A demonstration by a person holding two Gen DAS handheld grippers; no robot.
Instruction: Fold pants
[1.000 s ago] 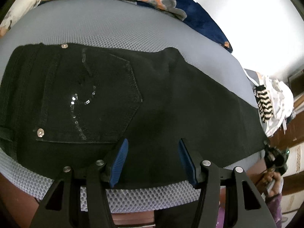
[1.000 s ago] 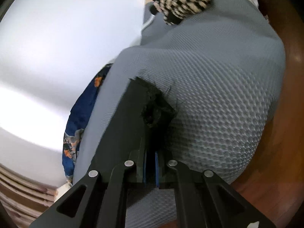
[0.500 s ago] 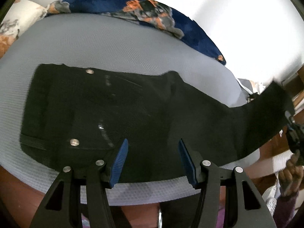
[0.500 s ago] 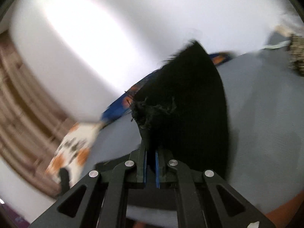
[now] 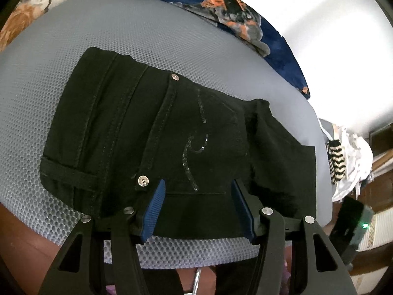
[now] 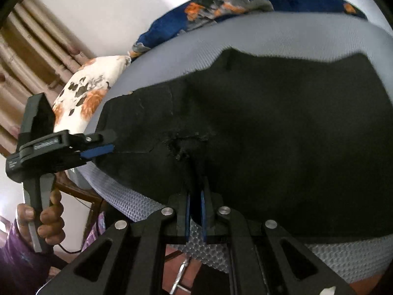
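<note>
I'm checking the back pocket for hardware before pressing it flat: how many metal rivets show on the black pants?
2: one rivet at the pocket's far corner, one rivet at its near corner. Others may be hidden.

Pretty clearly a bedroom at home. I'm working on a bed with a grey mesh-textured mattress cover [image 5: 172,36], and there's a navy floral blanket [image 5: 245,22] bunched along the far edge against a plain white wall [image 5: 343,36]. A floral-print pillow [image 6: 81,93] sits at one end, next to a brownish curtain [image 6: 32,44] hanging in folds. Off the other end there's a heap of laundry, white stuff with a black-and-cream zigzag knit [image 5: 336,159] on it. Wooden furniture [image 5: 383,162] and a reddish floor [image 5: 24,241] too.
</note>
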